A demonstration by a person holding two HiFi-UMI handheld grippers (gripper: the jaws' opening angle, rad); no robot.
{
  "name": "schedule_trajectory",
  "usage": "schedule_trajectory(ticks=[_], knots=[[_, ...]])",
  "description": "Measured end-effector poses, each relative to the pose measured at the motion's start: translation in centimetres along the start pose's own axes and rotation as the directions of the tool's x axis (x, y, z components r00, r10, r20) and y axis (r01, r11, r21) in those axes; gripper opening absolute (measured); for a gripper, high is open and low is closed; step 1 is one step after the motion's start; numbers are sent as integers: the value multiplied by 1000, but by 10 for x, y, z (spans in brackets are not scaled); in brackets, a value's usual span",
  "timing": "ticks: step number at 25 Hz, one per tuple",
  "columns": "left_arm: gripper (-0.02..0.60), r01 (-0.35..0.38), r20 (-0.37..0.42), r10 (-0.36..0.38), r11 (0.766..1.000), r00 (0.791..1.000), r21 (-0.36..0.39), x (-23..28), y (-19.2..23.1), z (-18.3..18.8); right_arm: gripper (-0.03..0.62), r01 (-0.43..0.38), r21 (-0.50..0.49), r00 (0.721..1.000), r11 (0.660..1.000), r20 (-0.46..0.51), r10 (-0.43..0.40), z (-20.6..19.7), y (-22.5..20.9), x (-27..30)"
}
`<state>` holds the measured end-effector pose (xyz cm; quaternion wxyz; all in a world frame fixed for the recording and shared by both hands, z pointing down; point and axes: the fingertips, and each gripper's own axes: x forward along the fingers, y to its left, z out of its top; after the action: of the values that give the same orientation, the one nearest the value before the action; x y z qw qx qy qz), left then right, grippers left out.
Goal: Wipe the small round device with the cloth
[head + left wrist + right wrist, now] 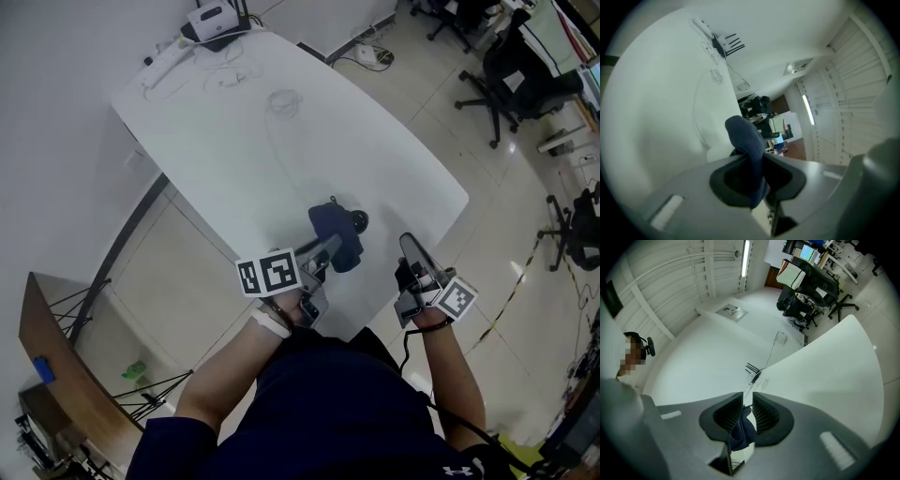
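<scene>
A dark blue cloth (336,234) hangs bunched from my left gripper (330,247), above the near edge of the white table (281,159). In the left gripper view the jaws of the left gripper (752,161) pinch the cloth (745,136). The small round black device (359,221) sits on the table just right of the cloth, partly hidden by it. My right gripper (407,240) hovers to the right, rolled on its side, holding nothing. Its jaws (747,401) show a narrow slit, and the cloth (742,430) appears beyond it.
At the table's far end lie a white power strip (173,56), a small white box (214,19) and a loose cable loop (281,98). Black office chairs (511,75) stand on the floor to the right. A wooden shelf (47,375) stands at lower left.
</scene>
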<state>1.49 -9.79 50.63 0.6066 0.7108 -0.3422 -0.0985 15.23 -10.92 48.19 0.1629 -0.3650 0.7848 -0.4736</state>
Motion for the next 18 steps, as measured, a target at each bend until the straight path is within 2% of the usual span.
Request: schedule_trajectory(ticks=[3, 6, 11, 18], knots=[[75, 59, 37, -58, 998, 998, -16, 12, -19, -1, 69, -8, 1, 1000, 1000, -8, 8, -1, 2, 2], [75, 80, 92, -78, 996, 993, -24, 23, -19, 1, 69, -11, 5, 1000, 1000, -14, 11, -2, 0, 5], [75, 35, 179, -16, 994, 984, -101, 28, 16, -5, 67, -2, 18, 1000, 1000, -19, 3, -2, -9, 7], [75, 24, 210, 4, 991, 978, -130, 17, 52, -15, 65, 12, 43, 1000, 999, -26, -11, -1, -22, 11]])
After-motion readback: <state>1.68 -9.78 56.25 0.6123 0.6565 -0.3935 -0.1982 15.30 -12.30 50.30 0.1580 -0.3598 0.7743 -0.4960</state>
